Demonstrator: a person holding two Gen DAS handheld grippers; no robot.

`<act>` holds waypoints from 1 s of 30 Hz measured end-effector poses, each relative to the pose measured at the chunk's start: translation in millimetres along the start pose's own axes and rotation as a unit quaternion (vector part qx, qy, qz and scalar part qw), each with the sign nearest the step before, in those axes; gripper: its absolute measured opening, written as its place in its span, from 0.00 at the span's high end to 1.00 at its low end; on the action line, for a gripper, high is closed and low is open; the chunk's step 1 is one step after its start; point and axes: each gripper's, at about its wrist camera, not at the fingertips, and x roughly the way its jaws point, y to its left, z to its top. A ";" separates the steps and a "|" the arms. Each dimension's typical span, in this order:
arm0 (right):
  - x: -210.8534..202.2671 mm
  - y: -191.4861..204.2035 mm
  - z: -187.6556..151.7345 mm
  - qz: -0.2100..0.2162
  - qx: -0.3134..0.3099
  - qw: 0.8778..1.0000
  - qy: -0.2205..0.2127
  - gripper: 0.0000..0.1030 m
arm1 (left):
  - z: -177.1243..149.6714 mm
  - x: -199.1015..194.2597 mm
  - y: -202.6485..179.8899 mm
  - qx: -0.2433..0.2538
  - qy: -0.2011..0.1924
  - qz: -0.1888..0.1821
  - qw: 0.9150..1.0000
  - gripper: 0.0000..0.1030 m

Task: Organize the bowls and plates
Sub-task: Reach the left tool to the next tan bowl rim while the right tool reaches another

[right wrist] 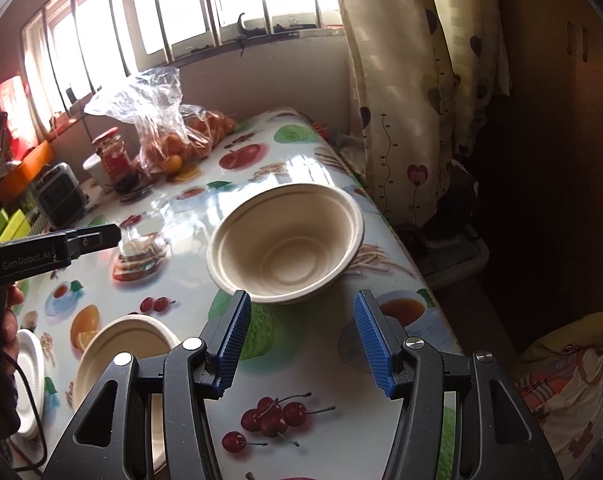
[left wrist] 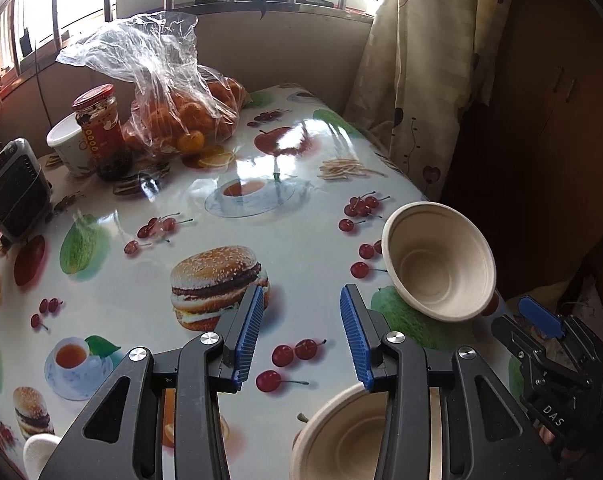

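Bowls and plates are spread over the near half of the bench (right wrist: 301,360), which wears a glossy fruit-and-burger print. Going left to right in my right wrist view: a white plate (right wrist: 29,380) lies flat at the left edge with nothing on it, just beside it sits a beige bowl (right wrist: 117,352), upright and empty, partly hidden behind my tool's frame, and further right a second beige bowl (right wrist: 285,240) stands by itself near the bench's right edge, also empty. In the left wrist view that second bowl (left wrist: 441,264) shows its bare inside, and the nearer bowl (left wrist: 341,436) sits low under my left tool, empty too.

At the far left corner I see a small grey fan-like appliance (left wrist: 15,188), a white cup (left wrist: 67,142) whose contents I cannot see, a red-lidded jar (left wrist: 101,132) holding something dark, and a clear plastic bag (left wrist: 173,96) full of oranges.

My left tool (left wrist: 301,336) hangs above the bench with its blue pads apart and nothing between them. My right tool (right wrist: 299,344) is likewise released, pads apart, just short of the standalone bowl and not touching it
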 end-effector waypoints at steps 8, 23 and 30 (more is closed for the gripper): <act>13.3 -10.4 13.5 -0.013 0.006 1.000 -0.003 0.48 | 21.0 17.9 -11.1 0.016 0.003 -0.017 1.000 0.60; 36.6 -27.3 15.6 -0.018 0.032 0.999 0.000 0.48 | 32.0 57.4 -37.9 0.043 0.031 -0.049 0.997 0.60; 45.2 -28.0 18.7 -0.015 0.032 0.999 0.004 0.57 | 34.0 68.7 -43.1 0.041 0.045 -0.056 0.997 0.62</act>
